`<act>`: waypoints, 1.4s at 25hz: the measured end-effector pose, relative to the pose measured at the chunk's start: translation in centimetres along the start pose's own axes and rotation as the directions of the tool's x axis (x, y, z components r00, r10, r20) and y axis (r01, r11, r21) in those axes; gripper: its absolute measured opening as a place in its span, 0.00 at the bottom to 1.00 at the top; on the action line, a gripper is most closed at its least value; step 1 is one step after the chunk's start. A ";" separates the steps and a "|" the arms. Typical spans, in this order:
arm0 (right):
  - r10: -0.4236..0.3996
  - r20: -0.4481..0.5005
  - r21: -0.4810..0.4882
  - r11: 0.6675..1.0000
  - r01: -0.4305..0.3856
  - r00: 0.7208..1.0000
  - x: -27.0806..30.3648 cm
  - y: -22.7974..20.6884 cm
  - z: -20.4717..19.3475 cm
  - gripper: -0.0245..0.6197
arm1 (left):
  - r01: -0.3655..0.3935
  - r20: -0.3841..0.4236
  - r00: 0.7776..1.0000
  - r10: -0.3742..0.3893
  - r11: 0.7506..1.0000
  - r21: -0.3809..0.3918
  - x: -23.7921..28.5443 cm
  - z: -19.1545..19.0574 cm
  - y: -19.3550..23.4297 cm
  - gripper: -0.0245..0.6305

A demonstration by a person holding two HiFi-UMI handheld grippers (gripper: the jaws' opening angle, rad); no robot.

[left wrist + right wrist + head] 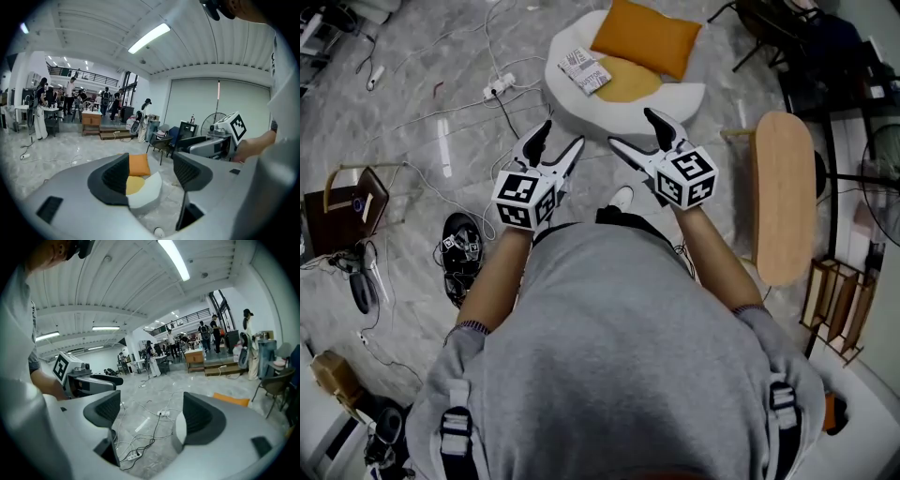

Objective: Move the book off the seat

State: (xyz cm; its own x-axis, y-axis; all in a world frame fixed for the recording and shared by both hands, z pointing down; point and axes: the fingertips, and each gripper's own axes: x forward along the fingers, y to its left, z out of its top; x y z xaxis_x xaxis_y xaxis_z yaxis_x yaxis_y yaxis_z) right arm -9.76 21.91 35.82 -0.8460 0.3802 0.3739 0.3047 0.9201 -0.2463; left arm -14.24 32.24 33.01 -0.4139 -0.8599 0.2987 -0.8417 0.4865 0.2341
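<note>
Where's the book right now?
Head view, top centre: the book lies on the left side of the white seat, beside the yellow cushion.

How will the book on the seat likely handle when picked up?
The book looks thin, so probably light and apt to flex in a pinch. Lying flat on the cushioned seat, it may sink when pressed.

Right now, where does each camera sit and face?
Head view: on the head, steeply down at book on white seat; torso, forearms, left gripper, right gripper show.
Left gripper view: along its open jaws toward seat, orange cushion.
Right gripper view: along its open jaws across floor cables.
Shared: all three show the cushion.
</note>
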 end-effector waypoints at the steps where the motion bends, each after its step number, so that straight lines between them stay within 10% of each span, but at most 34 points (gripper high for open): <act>1: 0.008 -0.003 -0.002 1.000 -0.008 1.000 0.1 -0.9 0.3 0.71 | -0.006 0.001 1.000 0.006 1.000 -0.001 0.9 0.3 -0.1 0.52; 19: 0.035 -0.039 0.018 0.999 -0.034 0.999 6.1 -12.4 3.1 0.71 | -0.036 -0.028 0.999 0.035 0.999 -0.037 13.0 2.3 4.0 0.52; 35: 0.039 -0.166 0.071 0.997 -0.028 0.985 22.8 -24.4 6.5 0.71 | -0.013 -0.135 0.991 -0.004 0.992 -0.125 26.9 3.0 20.2 0.51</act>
State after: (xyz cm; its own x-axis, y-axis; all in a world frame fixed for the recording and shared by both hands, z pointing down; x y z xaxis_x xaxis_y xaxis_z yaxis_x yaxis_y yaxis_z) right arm -39.33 7.46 44.52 -0.7491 0.4266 0.5067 0.2965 0.9000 -0.3194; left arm -43.40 18.51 43.03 -0.3601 -0.8333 0.4195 -0.7866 0.5130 0.3437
